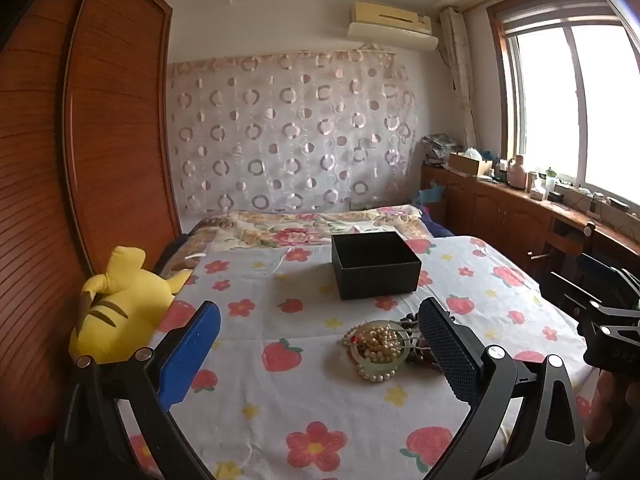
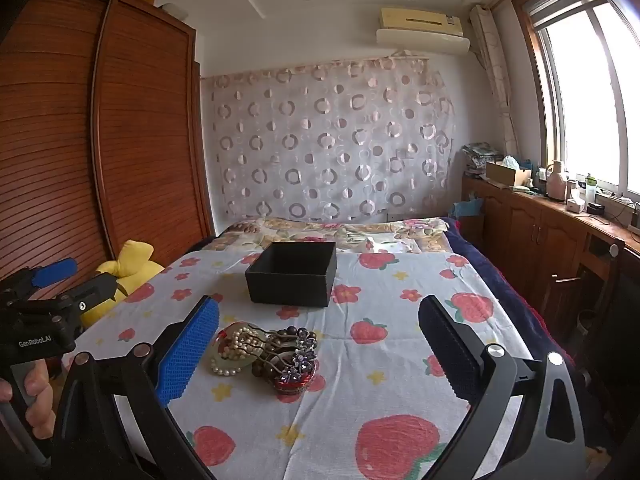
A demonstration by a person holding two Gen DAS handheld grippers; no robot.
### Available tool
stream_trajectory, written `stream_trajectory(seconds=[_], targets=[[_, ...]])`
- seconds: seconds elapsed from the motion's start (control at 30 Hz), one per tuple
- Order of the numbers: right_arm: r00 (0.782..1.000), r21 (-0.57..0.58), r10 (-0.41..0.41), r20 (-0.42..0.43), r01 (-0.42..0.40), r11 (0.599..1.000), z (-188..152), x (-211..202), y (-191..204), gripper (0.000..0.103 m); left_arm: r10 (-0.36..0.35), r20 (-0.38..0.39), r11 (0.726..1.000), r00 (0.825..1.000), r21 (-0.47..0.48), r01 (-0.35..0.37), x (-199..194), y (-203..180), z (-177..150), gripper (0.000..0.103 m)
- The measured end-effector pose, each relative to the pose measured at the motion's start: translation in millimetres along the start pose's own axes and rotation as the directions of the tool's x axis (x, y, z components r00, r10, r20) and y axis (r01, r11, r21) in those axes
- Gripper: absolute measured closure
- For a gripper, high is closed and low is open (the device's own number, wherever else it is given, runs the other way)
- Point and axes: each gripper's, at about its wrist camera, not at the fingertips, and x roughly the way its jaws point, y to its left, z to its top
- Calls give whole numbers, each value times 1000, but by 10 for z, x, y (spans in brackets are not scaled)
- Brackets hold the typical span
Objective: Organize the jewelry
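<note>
A pile of jewelry lies on the bedspread: a pearl necklace (image 1: 380, 344) coiled on a pale jade bangle (image 1: 362, 358), dark wooden beads (image 2: 280, 342) and a purple flower hair clip (image 2: 302, 354). An open, empty black box (image 1: 374, 264) stands farther back, also seen in the right wrist view (image 2: 292, 274). My left gripper (image 1: 320, 320) is open and empty, with the pile just inside its right finger. My right gripper (image 2: 320, 320) is open and empty, with the pile near its left finger. Each gripper shows at the edge of the other's view.
A yellow plush toy (image 1: 116, 308) lies at the bed's left edge beside a wooden wardrobe (image 1: 116, 128). A folded floral quilt (image 1: 304, 226) lies behind the box. A wooden cabinet with clutter (image 2: 560, 208) runs under the window on the right.
</note>
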Motion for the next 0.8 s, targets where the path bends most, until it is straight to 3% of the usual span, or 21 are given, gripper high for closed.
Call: stream_trajectory(seconds=[0.8], targets=[[1000, 1, 1, 7, -1, 1000, -1, -3, -1, 2, 1, 4, 1000, 1000, 4, -1, -1, -2, 0, 7]])
